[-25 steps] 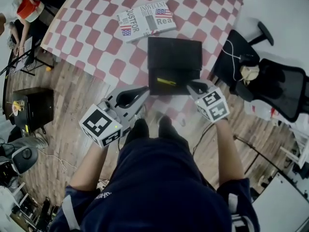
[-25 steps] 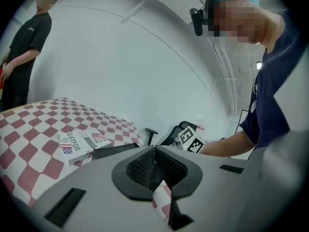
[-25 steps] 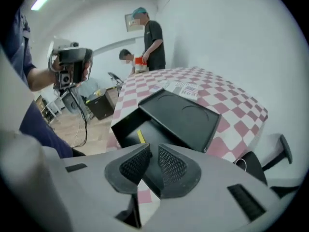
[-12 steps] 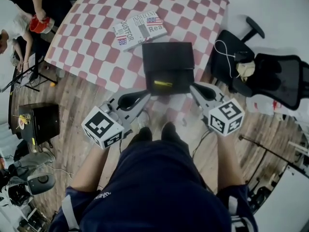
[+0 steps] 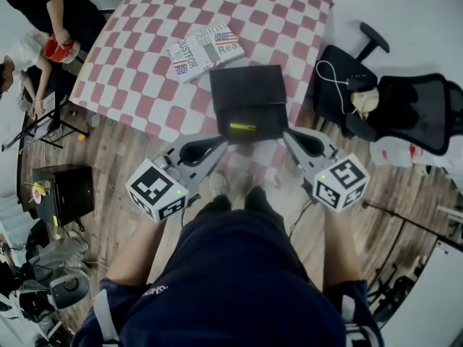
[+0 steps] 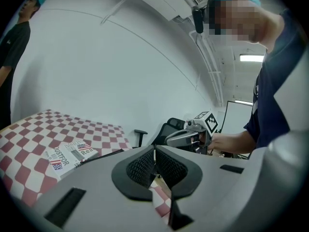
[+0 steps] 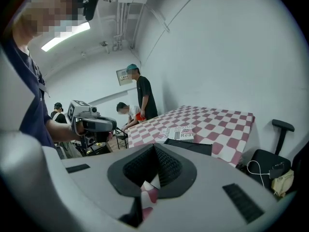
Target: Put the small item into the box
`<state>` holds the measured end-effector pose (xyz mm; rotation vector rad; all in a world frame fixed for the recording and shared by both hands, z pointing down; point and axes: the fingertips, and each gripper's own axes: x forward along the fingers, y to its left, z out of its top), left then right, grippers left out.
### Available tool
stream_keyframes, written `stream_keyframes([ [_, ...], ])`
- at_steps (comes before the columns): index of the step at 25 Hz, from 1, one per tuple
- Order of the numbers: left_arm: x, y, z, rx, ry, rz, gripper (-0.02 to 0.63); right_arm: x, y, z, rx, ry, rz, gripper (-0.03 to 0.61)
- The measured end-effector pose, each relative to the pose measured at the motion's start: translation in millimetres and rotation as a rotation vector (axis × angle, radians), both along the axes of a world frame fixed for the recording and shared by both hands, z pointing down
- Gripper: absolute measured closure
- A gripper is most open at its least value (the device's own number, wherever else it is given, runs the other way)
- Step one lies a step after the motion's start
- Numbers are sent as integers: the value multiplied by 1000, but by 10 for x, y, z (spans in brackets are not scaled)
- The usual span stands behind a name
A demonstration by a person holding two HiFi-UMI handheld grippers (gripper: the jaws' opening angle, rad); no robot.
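Observation:
An open black box [image 5: 247, 92] sits at the near edge of the red-and-white checked table [image 5: 145, 71]. A small yellow item [image 5: 242, 128] lies inside its front part. My left gripper [image 5: 221, 144] hovers just off the table edge, left of the box's front, jaws shut with nothing between them. My right gripper [image 5: 288, 133] is off the box's front right corner, also shut and empty. In the right gripper view the box [image 7: 189, 146] lies beyond the closed gripper [image 7: 154, 151]. The left gripper view shows its closed gripper [image 6: 155, 153] and the right gripper [image 6: 189, 137] opposite.
A printed booklet [image 5: 205, 43] lies on the table behind the box. A black office chair [image 5: 405, 110] with a cable stands to the right. On the wooden floor at the left is a black case [image 5: 65, 186]. Other people [image 5: 51, 9] are at the table's far left corner.
My right gripper has drawn back from the box's front right corner toward my body. The left gripper has barely moved. The yellow item stays in the box.

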<state>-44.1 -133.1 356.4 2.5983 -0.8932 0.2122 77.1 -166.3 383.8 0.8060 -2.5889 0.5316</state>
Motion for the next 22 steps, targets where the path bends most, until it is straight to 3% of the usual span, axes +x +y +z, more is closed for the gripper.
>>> stream_keyframes([
  [22, 117, -21, -18, 8, 5, 36, 575, -32, 77, 30, -10, 1, -6, 563],
])
